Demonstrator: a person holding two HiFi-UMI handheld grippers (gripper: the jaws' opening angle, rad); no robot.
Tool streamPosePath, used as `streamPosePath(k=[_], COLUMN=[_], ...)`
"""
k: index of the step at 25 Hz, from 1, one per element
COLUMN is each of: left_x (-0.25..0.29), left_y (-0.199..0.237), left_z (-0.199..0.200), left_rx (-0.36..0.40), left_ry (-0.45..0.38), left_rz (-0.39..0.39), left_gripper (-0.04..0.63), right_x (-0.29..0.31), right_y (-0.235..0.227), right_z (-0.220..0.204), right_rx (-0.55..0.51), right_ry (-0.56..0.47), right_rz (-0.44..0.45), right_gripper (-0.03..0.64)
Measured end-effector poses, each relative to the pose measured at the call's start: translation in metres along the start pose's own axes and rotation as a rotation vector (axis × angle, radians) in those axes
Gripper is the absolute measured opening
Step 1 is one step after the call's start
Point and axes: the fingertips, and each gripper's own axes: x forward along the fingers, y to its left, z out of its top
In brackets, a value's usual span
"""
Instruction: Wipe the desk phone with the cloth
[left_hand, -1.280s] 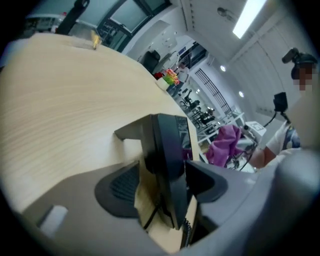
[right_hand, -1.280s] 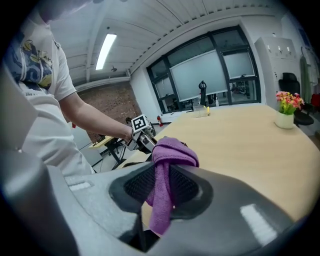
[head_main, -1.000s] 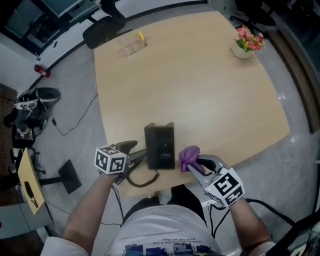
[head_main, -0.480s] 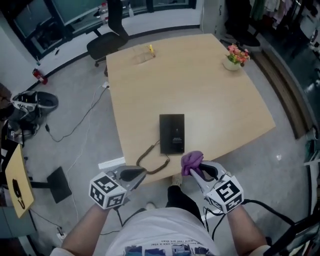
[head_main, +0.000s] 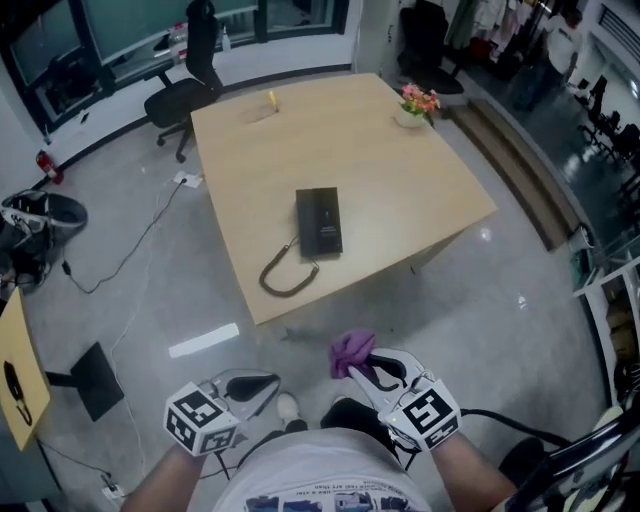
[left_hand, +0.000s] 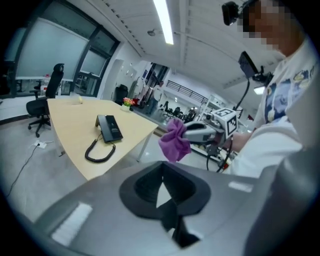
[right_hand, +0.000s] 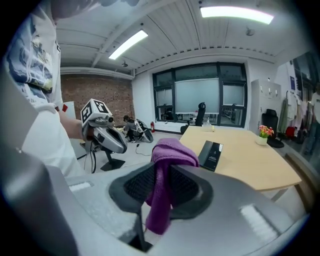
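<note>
Purple cloth (head_main: 352, 350) is pinched in the right gripper (head_main: 358, 366). Its jaws are closed on the cloth, w/ a bunch sticking out past the tips and a tail hanging down behind the pads (right gripper view). Left gripper (head_main: 268, 386) has just been closing; jaws now together, tips meeting, nothing btwn them. Both grippers are held low in front of the person's torso over the grey floor (head_main: 480, 300), off the table, so the cloth is nowhere near the phone. Black desk phone (head_main: 319, 221) lies flat on the light wood table (head_main: 400, 170), towards the near edge, well apart from both grippers. Its coiled cord (head_main: 285, 278) loops on the tabletop btwn phone and table edge. Far side of table: small flower pot (head_main: 412, 108) near the far-right corner, and a yellow item (head_main: 271, 99), too small to ID, near the far-left. Black office chair (head_main: 185, 85) stands just beyond that corner.
</note>
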Motion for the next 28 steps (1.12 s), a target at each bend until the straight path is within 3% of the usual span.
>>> streamPosePath(k=[8,13,17,22,28], left_x=[-0.011,0.003,0.009,0.005,-0.001], left_y=[-0.068,-0.13,-0.166,-0.192,-0.19], left_z=[-0.012,-0.023,-0.045,-0.059,-0.045], left_rx=[0.004,0.011,-0.045,-0.037,0.013], left_ry=[-0.071,-0.106,-0.103,-0.05,-0.056], left_rz=[0.073,0.074,0.1,0.081,0.036], left_gripper=[0.004,0.003,0.005,0.005,0.005], right_x=[-0.063,-0.113,-0.136,-0.148,-0.149], right_y=[0.051,0.083,0.105,0.122,0.127], right_z=[-0.011,-0.035,-0.054,-0.064,-0.057], right_rx=[-0.025,-0.049,-0.103,-0.079,-0.068], right_ry=[-0.065,-0.078,-0.066,-0.064,-0.062], right_rz=[0.041,0.08,0.114,0.117,0.064], right_gripper=[0.089,0.089,0.089,0.089,0.089])
